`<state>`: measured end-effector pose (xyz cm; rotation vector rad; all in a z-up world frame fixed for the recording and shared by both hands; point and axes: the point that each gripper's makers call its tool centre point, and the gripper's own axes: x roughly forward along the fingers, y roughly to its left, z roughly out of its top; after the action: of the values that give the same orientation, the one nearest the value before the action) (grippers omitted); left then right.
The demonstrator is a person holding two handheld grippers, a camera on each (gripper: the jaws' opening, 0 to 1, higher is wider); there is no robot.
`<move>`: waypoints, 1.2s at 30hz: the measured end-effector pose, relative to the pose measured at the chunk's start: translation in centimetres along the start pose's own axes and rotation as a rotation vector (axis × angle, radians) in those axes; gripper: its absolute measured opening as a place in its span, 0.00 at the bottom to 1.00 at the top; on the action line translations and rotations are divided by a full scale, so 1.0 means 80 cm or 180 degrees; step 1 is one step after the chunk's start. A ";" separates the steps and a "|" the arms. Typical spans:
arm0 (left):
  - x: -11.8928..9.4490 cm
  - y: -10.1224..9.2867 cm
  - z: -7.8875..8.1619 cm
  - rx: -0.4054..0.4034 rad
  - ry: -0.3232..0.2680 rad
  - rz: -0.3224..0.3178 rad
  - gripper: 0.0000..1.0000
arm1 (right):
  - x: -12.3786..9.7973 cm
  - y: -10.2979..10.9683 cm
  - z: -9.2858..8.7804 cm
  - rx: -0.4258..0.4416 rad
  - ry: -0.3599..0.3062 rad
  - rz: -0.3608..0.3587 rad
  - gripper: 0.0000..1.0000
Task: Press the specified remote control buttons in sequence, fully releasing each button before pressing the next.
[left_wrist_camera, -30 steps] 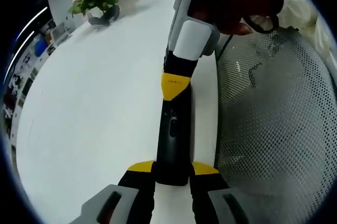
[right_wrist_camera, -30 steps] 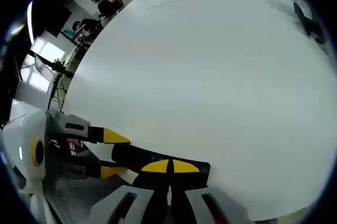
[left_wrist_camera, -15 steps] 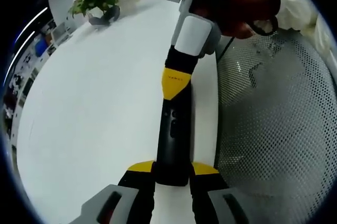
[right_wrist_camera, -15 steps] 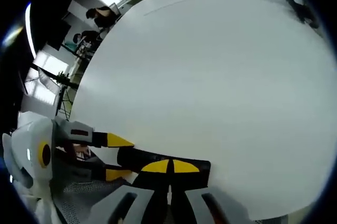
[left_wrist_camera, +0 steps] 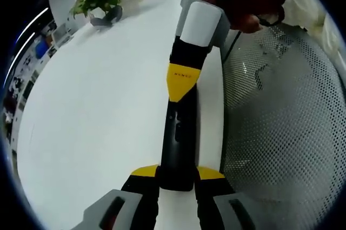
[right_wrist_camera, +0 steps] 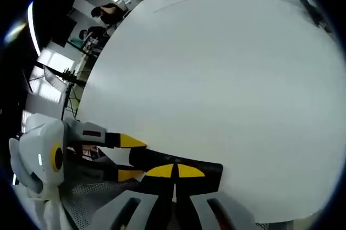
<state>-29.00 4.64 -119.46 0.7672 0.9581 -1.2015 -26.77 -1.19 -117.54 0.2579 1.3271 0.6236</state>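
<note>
Steadying the black remote control [left_wrist_camera: 177, 143] in my left gripper [left_wrist_camera: 177, 175], clamped on its near end, I should press squarely with my right gripper [left_wrist_camera: 184, 81], tips together, then lift fully clear.

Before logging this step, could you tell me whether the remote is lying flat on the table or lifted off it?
Cannot tell for certain. The remote sits clamped at one end in the left claw, level along the white table; contact underneath is hidden.
</note>
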 end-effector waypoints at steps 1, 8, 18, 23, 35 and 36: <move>0.000 0.000 0.000 -0.0001 0.0000 0.0002 0.25 | 0.001 0.000 -0.001 -0.0002 0.0011 -0.0003 0.00; 0.000 0.000 0.000 -0.0011 -0.0017 -0.0004 0.25 | 0.008 0.002 -0.011 -0.0044 0.0150 0.0027 0.00; 0.001 -0.001 0.001 -0.0017 -0.0006 0.0011 0.25 | 0.011 -0.001 -0.016 -0.0214 0.0262 -0.0183 0.00; 0.001 -0.001 0.001 -0.0038 -0.0001 0.0024 0.25 | 0.014 -0.001 -0.017 -0.0362 0.0378 -0.0340 0.00; 0.001 0.000 0.001 -0.0056 0.0071 0.0025 0.25 | 0.013 -0.005 -0.016 -0.0167 0.0425 -0.0221 0.00; 0.001 0.000 0.001 -0.0064 0.0078 0.0028 0.25 | 0.013 -0.004 -0.017 -0.0163 0.0406 -0.0216 0.00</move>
<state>-29.02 4.55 -119.51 0.7712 0.9847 -1.1754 -27.87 -1.11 -118.88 0.1326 1.4342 0.6239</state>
